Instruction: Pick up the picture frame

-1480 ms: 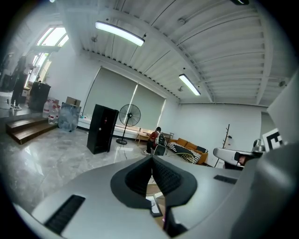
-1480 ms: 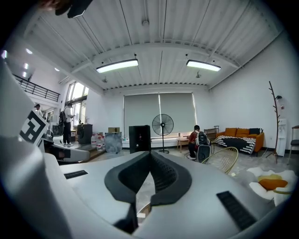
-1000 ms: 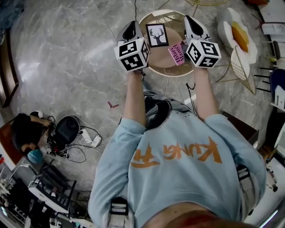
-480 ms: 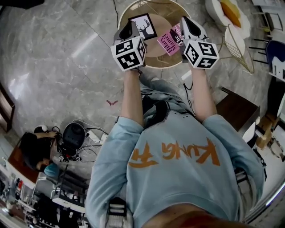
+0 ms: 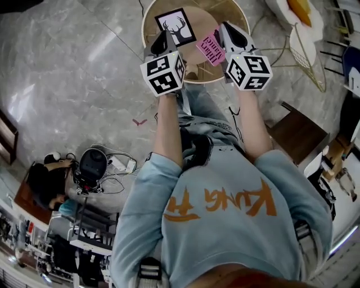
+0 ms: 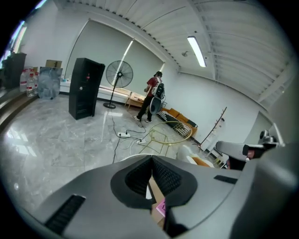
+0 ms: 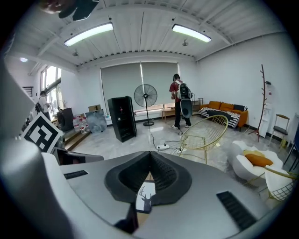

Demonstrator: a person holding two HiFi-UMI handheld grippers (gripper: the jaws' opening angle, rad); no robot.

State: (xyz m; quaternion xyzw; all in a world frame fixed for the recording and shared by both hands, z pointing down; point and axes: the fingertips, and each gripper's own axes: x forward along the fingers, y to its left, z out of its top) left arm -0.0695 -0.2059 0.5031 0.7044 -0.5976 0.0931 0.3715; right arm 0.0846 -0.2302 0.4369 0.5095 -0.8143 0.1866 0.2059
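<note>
The picture frame (image 5: 176, 25), black-edged with a deer print, stands on the round wooden table (image 5: 194, 70) at its far left. A pink card (image 5: 211, 48) lies to its right. My left gripper (image 5: 162, 38) hovers over the table's near left edge, just short of the frame, shut with nothing in it. On the right side of the table, beside the card, my right gripper (image 5: 226, 29) is likewise shut and empty. The deer print (image 7: 145, 196) shows below the closed jaws in the right gripper view. The left gripper view shows the pink card (image 6: 161, 207) below its shut gripper (image 6: 152, 161).
A gold wire chair (image 7: 203, 133) and a white flower-shaped seat (image 5: 298, 11) stand beyond the table. A dark wooden stool (image 5: 295, 135) is at my right. Cables and a power strip (image 7: 163, 146) lie on the marble floor. A person (image 7: 180, 100) stands far off by a fan (image 7: 145, 97).
Both grippers have sunk toward the table and now hang over its near edge on either side of the frame and card. Their jaws stayed shut.
</note>
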